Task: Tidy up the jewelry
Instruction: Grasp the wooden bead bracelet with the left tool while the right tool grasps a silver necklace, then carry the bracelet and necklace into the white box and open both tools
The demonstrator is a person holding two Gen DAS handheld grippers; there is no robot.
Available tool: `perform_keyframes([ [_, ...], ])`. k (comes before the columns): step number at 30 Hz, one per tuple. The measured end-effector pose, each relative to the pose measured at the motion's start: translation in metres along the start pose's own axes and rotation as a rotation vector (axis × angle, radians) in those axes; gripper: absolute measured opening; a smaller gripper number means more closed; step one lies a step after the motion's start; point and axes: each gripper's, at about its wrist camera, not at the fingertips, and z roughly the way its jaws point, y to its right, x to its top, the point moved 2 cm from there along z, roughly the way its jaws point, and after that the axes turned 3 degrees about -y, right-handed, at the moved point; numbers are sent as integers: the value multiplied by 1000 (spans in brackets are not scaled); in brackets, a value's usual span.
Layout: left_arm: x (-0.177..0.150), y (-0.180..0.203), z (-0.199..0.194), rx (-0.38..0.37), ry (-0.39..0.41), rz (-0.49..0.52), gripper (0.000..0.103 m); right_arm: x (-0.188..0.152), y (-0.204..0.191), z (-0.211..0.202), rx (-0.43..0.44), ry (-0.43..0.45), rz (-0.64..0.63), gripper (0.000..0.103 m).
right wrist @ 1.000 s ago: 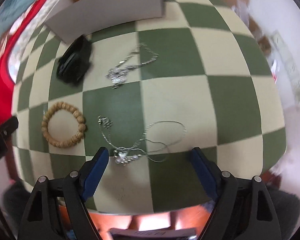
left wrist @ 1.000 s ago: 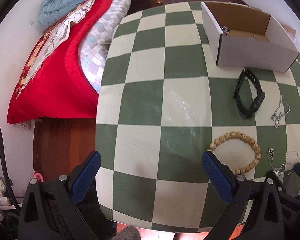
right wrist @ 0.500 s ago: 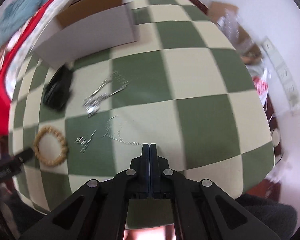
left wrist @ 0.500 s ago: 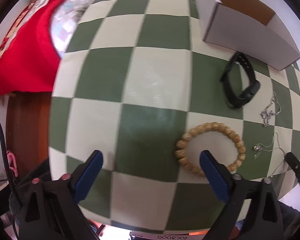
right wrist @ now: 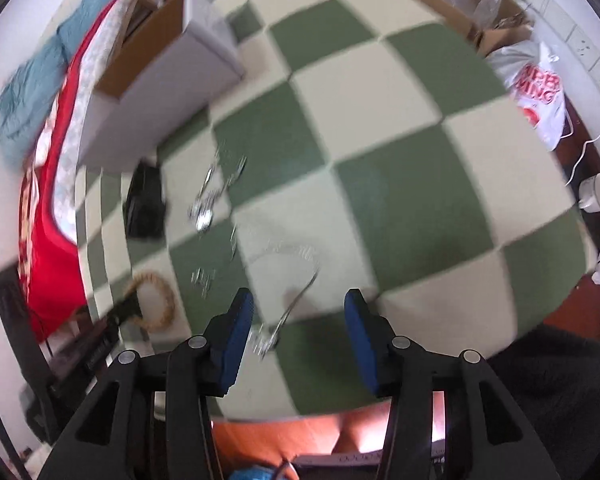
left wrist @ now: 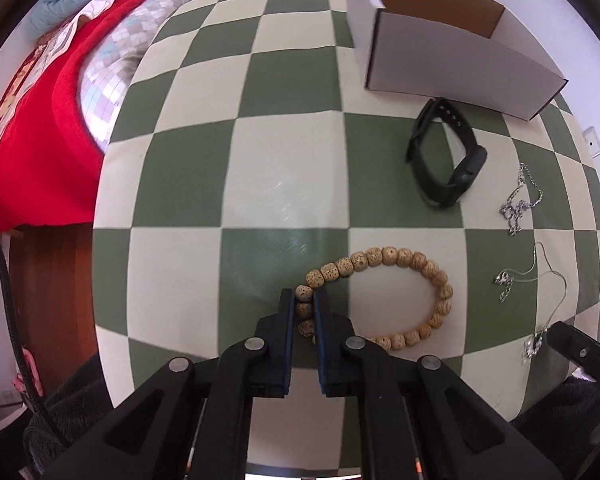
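My left gripper (left wrist: 302, 300) is shut on the left end of a tan wooden bead bracelet (left wrist: 416, 260) that lies on the green and cream checkered table (left wrist: 284, 176). A black fitness band (left wrist: 444, 164) lies in front of a white cardboard box (left wrist: 456, 68). Two silver necklaces (left wrist: 518, 204) (left wrist: 540, 280) lie at the right. My right gripper (right wrist: 296, 312) is open low over the thin silver necklace (right wrist: 296, 276), whose pendant end lies between the fingers. That view is blurred; the bracelet (right wrist: 152, 300) and band (right wrist: 144, 208) show at its left.
A bed with a red cover (left wrist: 32, 128) stands left of the table. A white plastic bag (right wrist: 540, 92), boxes and wall sockets are at the right past the table edge. The right gripper's tip (left wrist: 580, 352) shows at the table's near right corner.
My left gripper has closed on the bead bracelet. My right gripper, shut half a second ago, has opened and its view has swung, with the necklace under it.
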Motion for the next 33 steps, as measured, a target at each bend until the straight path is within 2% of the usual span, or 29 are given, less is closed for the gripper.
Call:
perform_keyframes([
  [6,-8,-6,1,4,-9,-1,7,-23,-39,12,-203,78,-141,53],
  [9,-6,-10,3,0,-12,-2,7,-37,-57,20,-332,113,-267,50],
  [12,-12,-7,1,-2,-6,1,7,-42,-64,18,-345,140,-318,11],
  [14,-7,-8,1,-8,-2,7,7,-37,-56,14,-313,140,-281,5],
  [19,-2,-6,-16,-19,37,21,7,-21,-34,-14,-180,179,-157,5],
  [22,6,-7,-33,-52,65,14,7,-13,-29,-40,-112,217,-118,5],
  [27,19,-5,-67,-132,93,0,7,2,-36,-73,-53,257,-124,5],
  [33,35,0,-109,-185,139,-6,7,13,-52,-101,22,281,-140,5],
])
